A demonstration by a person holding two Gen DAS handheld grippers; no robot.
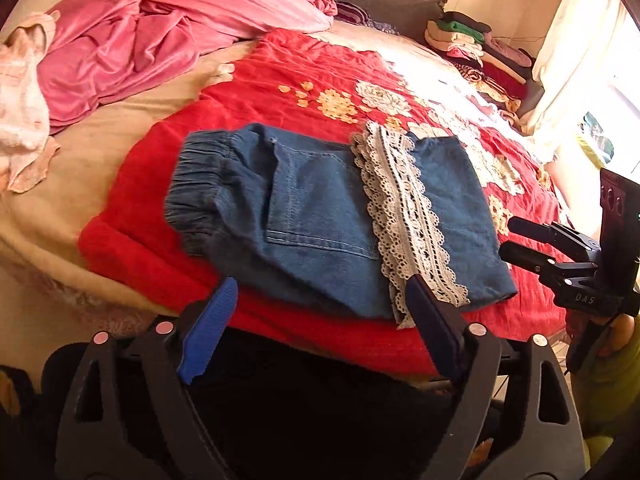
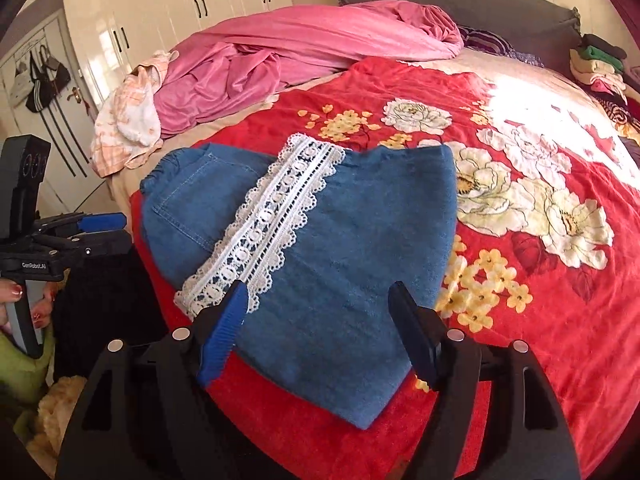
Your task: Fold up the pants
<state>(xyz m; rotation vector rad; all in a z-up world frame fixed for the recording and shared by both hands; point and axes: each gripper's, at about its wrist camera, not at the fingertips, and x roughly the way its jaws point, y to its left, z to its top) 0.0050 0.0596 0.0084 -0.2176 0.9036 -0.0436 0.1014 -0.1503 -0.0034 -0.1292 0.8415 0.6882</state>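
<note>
The pants (image 1: 320, 216) lie folded into a compact bundle on the red blanket (image 1: 256, 80), so folding looks about done, with the left gripper (image 1: 320, 312) and right gripper (image 2: 316, 316) both wide open, holding nothing.

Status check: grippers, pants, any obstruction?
Left gripper and right gripper: jaws open, empty. Blue denim pants with lace trim lie folded on red floral blanket. Nothing obstructing.

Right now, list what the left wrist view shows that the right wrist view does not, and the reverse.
Only the left wrist view: the right tongs seen from the side, and a bright window.
Only the right wrist view: white wardrobe doors, hanging bags, and the left tongs from the side.
Both: the folded denim pants with lace trim on the red floral blanket, a pink sheet, and stacked clothes.
</note>
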